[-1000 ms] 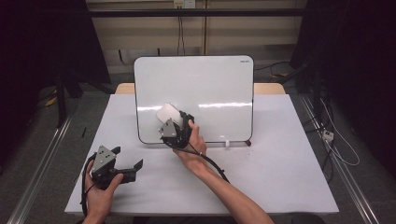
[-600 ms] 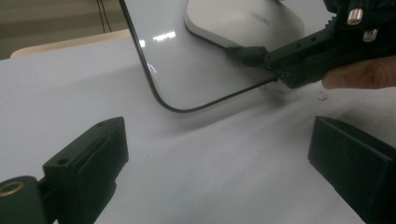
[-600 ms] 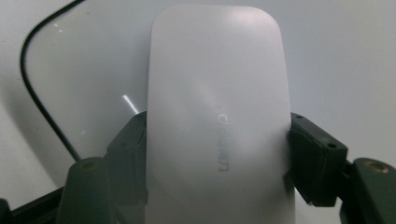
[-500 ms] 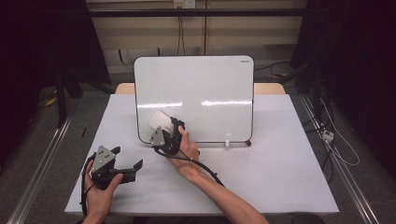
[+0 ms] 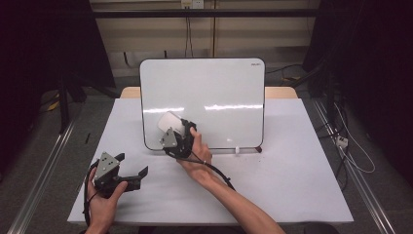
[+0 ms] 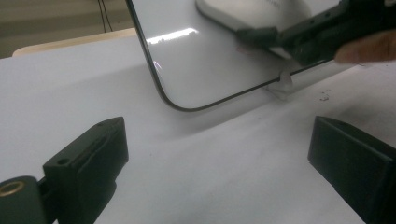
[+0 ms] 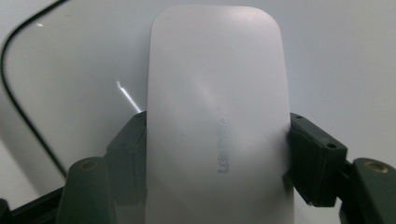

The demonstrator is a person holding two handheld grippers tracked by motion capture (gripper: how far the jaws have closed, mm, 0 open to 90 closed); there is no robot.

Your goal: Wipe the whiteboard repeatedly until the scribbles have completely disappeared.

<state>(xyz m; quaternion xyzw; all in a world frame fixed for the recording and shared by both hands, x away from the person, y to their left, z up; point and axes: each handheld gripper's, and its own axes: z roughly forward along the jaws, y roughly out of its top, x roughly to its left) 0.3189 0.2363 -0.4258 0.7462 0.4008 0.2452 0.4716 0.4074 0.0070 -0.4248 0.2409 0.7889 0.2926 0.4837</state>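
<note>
Eraser, a white rounded-rectangle block of smooth plastic (image 5: 168,120), sits pinched in the right gripper (image 5: 174,131) and lies against the lower left part of the white, dark-edged, rounded-corner whiteboard (image 5: 214,83), which stands tilted back on the white table (image 5: 292,185), as the high view shows. Same view: the left gripper (image 5: 135,175) rests low on the table near its front left, well apart from the board, jaws spread and holding nothing. Left gripper view: its two black jaws stand wide apart over bare tabletop; the board's lower corner rises ahead, a small clear plastic foot (image 6: 283,82) props its bottom edge, and the right gripper crosses the board farther off with the eraser above it; a faint reddish smudge seems to lie near that gripper, too blurred to confirm. Right gripper view: both jaws press the eraser's long sides about midway, its broad back facing the camera, faint raised lettering on it, the board's dark edge curving at left. Judgement: the step is probably wiping; to do it well, keep the eraser's face flat on the board, press evenly, stroke parallel to the bottom edge, and avoid pushing hard enough to tip the propped board back.
</note>
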